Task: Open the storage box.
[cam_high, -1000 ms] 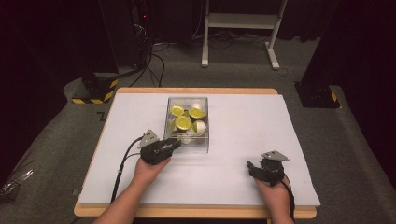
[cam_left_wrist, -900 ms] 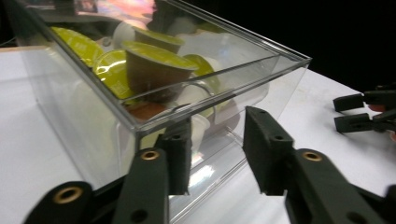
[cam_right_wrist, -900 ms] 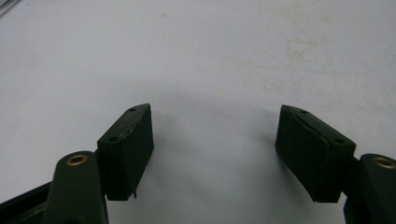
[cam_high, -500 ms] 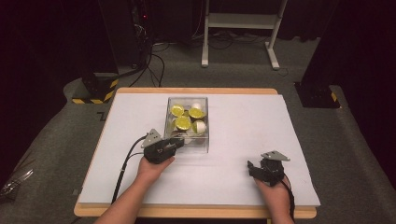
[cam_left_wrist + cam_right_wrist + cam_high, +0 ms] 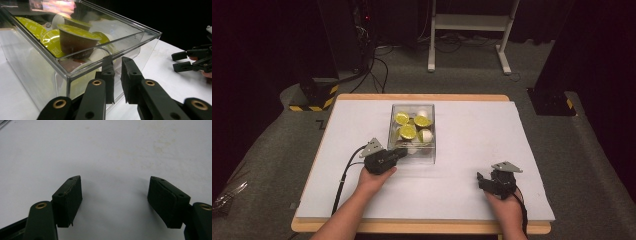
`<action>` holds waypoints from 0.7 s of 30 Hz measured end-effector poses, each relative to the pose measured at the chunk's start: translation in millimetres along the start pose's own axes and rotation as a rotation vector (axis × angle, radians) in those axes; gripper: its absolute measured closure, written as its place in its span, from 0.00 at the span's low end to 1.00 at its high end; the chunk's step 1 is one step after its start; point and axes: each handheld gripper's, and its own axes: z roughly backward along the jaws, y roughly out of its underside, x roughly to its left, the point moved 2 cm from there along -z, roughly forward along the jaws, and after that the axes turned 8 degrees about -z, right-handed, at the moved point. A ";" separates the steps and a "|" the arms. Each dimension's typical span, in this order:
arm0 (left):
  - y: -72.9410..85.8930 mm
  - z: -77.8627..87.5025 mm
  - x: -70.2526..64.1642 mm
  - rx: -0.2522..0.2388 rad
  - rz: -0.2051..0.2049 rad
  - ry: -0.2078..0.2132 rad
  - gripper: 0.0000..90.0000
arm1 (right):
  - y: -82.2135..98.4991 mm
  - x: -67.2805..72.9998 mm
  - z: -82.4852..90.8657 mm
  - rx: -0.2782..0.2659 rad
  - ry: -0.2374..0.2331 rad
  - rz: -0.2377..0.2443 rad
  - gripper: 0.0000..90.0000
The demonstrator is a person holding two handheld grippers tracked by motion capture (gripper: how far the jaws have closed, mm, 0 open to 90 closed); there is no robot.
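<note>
My left gripper (image 5: pixel 117 75) has its jaws just closing on the near wall of the clear box (image 5: pixel 412 150) at frame centre, right gripper (image 5: pixel 115 202) gaping idle, so I fear the thin pinch slips and spills the capsules (image 5: pixel 408 131).

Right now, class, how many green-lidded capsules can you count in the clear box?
3 in the high view: one back-left, one back-right, one in the middle; more may lie hidden underneath.
</note>
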 end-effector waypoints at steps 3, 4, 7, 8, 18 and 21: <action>0.5 0.5 0.5 -0.004 0.005 0.006 0.92 | 0.1 0.2 0.0 0.000 0.001 -0.002 0.31; 0.8 0.9 1.0 -0.006 0.006 0.009 0.92 | 0.1 0.2 0.0 0.000 0.001 -0.002 0.31; 1.4 1.9 2.0 -0.006 0.002 0.018 0.93 | 0.1 0.2 0.1 0.000 0.001 -0.002 0.31; 1.3 2.4 2.1 -0.004 0.000 0.017 0.93 | 0.1 0.2 0.1 0.000 0.001 -0.002 0.31; 2.3 5.6 4.7 -0.008 0.013 0.027 0.95 | 0.2 0.2 0.1 0.000 0.001 -0.002 0.31; 1.5 11.7 7.6 -0.028 0.020 0.014 1.00 | 0.1 0.2 0.0 0.000 0.001 -0.002 0.31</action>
